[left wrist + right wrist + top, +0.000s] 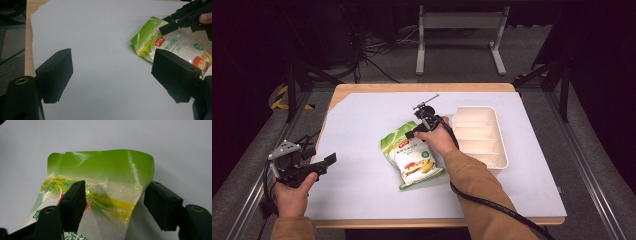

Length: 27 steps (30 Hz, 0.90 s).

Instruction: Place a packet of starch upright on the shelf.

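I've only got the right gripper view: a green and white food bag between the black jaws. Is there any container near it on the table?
Observer: Yes. The high view shows a cream divided tray just to the right of the bag, with its compartments empty.
Operator: And where's the left tool?
Observer: The left tool is held at the table's left edge, well apart from the bag, jaws open with nothing between them.
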Each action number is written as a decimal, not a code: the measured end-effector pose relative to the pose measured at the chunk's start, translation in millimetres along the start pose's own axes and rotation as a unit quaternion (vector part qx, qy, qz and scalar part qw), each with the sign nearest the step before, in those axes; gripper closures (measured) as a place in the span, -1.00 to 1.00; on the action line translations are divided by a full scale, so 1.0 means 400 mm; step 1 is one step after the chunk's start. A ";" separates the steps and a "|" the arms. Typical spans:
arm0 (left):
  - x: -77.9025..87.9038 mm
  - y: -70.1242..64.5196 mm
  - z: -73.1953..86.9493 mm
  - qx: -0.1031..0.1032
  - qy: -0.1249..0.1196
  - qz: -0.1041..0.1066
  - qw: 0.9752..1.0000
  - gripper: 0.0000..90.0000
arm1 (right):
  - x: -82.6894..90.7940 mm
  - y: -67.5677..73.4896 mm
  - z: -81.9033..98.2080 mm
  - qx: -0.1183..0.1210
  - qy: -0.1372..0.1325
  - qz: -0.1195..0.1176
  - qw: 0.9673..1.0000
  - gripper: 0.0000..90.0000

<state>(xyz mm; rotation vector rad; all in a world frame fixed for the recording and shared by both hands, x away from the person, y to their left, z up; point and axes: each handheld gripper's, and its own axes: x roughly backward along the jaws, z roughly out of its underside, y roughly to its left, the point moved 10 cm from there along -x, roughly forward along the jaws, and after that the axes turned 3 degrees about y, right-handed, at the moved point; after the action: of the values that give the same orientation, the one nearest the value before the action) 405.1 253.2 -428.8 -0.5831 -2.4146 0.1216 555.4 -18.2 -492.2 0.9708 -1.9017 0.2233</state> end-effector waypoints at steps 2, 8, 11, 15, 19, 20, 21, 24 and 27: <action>0.000 0.001 0.000 0.000 -0.001 0.000 1.000 -0.60 | -0.005 0.001 0.005 0.002 0.007 -0.002 1.000 -0.06; -0.003 0.001 0.002 0.002 0.004 0.001 1.000 -0.60 | 0.006 0.020 0.011 -0.001 0.019 -0.042 0.999 0.79; -0.005 0.001 0.003 0.005 0.004 0.000 1.000 -0.60 | 0.015 0.034 0.006 0.020 0.022 -0.032 0.999 0.92; -0.004 0.001 0.002 0.005 0.004 0.001 1.000 -0.60 | 0.021 0.047 0.004 0.037 0.024 -0.021 0.999 0.94; -0.003 0.002 0.002 0.006 0.003 0.002 1.000 -0.60 | 0.030 0.055 0.000 0.048 0.019 -0.016 0.999 0.95; -0.003 0.003 0.002 0.007 0.003 0.001 1.000 -0.60 | 0.033 0.059 -0.002 0.052 0.016 -0.016 0.998 0.96; -0.003 0.003 0.002 0.007 0.003 0.001 1.000 -0.60 | 0.038 0.065 -0.007 0.057 0.011 -0.020 0.998 0.96; -0.005 0.004 0.003 0.009 0.004 0.001 1.000 -0.60 | 0.061 0.088 -0.022 0.071 -0.002 -0.027 0.997 0.96; -0.006 0.005 0.003 0.009 0.005 0.004 1.000 -0.60 | 0.081 0.112 -0.034 0.084 -0.013 -0.035 0.996 0.96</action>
<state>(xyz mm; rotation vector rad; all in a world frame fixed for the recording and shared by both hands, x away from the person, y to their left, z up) 406.5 253.9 -431.6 -0.5831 -2.3994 0.1430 525.4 1.3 -448.0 1.1555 -1.8909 0.3355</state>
